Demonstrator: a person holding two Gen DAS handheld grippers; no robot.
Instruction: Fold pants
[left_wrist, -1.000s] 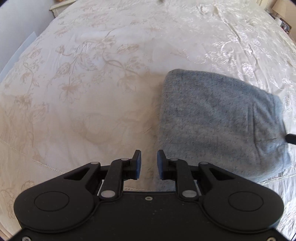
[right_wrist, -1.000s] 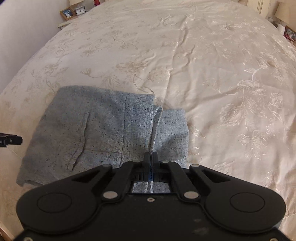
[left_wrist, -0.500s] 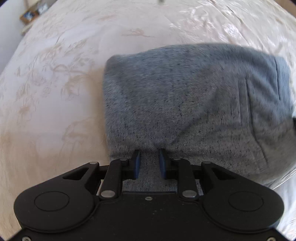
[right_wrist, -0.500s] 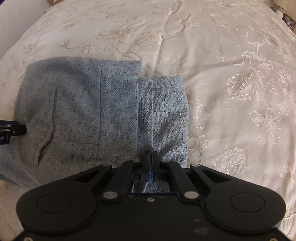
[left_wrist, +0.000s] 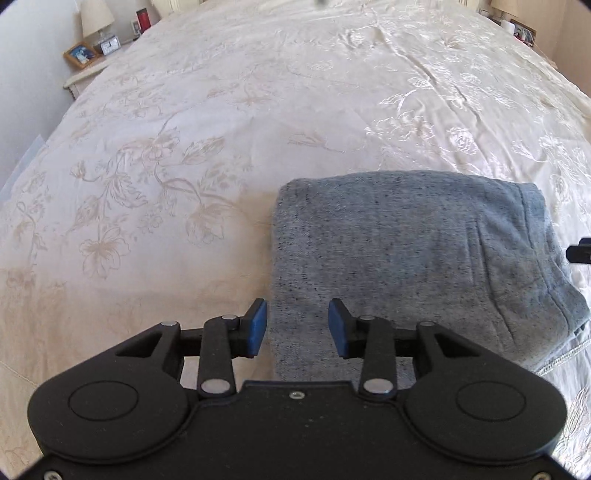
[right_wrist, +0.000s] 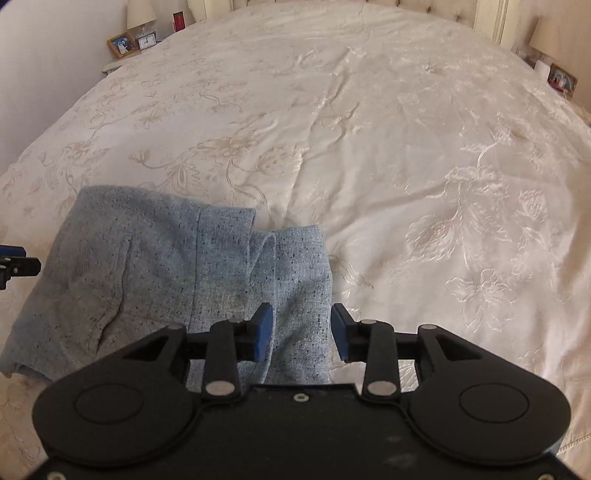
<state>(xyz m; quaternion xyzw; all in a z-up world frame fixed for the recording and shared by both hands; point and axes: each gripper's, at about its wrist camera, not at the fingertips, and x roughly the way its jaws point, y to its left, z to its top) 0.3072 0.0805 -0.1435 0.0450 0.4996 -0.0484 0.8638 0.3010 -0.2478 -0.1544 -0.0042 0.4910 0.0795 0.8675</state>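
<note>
The grey speckled pants (left_wrist: 413, 258) lie folded into a compact rectangle on the bed; they also show in the right wrist view (right_wrist: 177, 280). My left gripper (left_wrist: 297, 328) is open, its jaws standing over the near left corner of the fold, holding nothing. My right gripper (right_wrist: 302, 336) is open over the near right end of the fold, where a narrower layer sticks out. The tip of the right gripper shows at the right edge of the left wrist view (left_wrist: 580, 253), and the left gripper's tip shows at the left edge of the right wrist view (right_wrist: 18, 266).
The cream floral bedspread (left_wrist: 258, 110) covers the whole bed. A nightstand (right_wrist: 122, 55) with a lamp, picture frame and clock stands at the far left. Another nightstand with a framed picture (right_wrist: 561, 79) stands at the far right. A headboard runs along the back.
Both grippers have opened and let go of the pants. Both have pulled back and up from the fold, so more of the bed shows.
</note>
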